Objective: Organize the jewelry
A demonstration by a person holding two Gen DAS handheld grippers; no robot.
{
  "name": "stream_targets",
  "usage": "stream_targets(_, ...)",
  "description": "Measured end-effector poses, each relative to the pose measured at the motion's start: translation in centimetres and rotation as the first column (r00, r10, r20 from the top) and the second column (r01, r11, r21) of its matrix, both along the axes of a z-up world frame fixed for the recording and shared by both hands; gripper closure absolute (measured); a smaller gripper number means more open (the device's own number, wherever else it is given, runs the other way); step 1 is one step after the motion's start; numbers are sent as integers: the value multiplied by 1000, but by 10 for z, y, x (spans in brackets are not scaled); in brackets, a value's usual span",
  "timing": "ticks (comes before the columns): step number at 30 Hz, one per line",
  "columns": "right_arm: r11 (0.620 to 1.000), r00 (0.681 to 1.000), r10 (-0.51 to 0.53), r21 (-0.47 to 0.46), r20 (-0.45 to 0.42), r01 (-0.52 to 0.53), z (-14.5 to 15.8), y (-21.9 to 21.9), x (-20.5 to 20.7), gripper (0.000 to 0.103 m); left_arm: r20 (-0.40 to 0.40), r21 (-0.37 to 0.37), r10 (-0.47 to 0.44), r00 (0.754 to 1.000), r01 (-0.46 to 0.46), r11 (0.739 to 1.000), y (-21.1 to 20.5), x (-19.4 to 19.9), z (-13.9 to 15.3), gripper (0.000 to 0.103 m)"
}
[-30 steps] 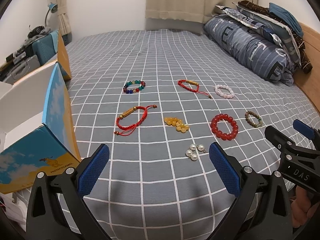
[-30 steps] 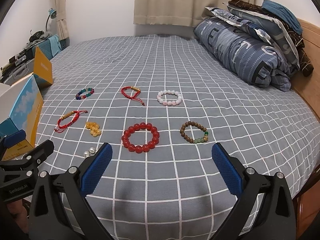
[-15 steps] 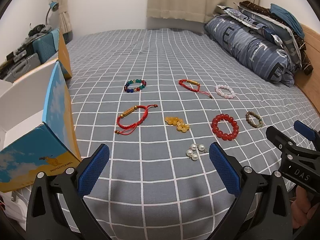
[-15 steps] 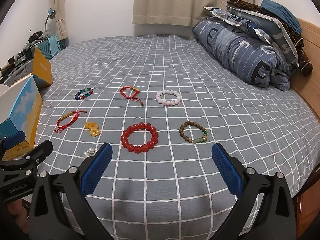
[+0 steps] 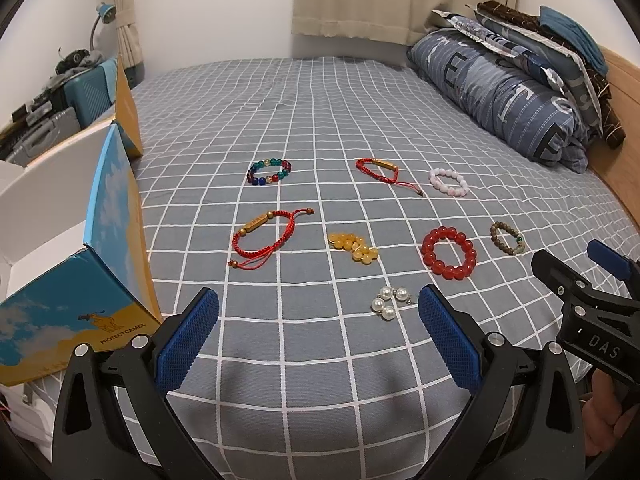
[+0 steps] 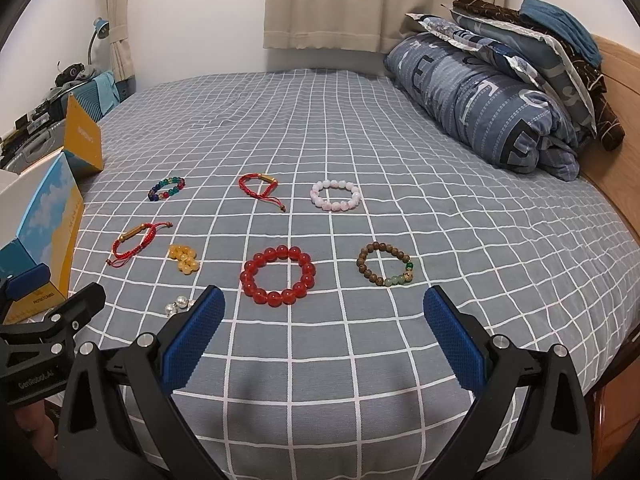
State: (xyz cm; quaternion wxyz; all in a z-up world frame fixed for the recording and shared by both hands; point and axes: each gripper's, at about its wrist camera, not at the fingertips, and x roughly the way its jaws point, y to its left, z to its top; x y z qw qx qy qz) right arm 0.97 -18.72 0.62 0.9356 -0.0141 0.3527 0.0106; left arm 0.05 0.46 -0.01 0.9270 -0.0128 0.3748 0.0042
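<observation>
Jewelry lies spread on the bed (image 5: 320, 96), untouched: sorting has not begun, I judge. Left tongs (image 5: 318, 336) and right tongs (image 6: 324, 332) hover apart, empty. Nearest are the pearl pieces (image 5: 387, 302) and red bead bracelet (image 6: 277, 275); the next move calls for lowering onto one, likely bound for the open box (image 5: 60, 208).

The bedsheet (image 6: 400, 160) is matt grey cloth with a white grid. The red bead bracelet (image 6: 277, 276) and pearl earrings (image 5: 389, 302) look glossy and smooth; the brown bead bracelet (image 6: 385, 264) looks like matt wood. The box (image 5: 76, 320) is printed cardboard. The headboard (image 6: 616, 184) is smooth wood.
</observation>
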Motion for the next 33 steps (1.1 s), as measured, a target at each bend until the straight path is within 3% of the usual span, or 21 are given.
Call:
stream_targets(25, 1000, 1000, -9, -4, -11, 8, -4, 0, 3, 7, -8, -5, -5, 1000, 5, 1000, 0, 0, 1, 6)
stream_targets(33, 1000, 1000, 4, -15, 13, -4, 17, 2, 7, 7, -10, -25, 32, 999, -32, 999, 14, 16, 30, 6)
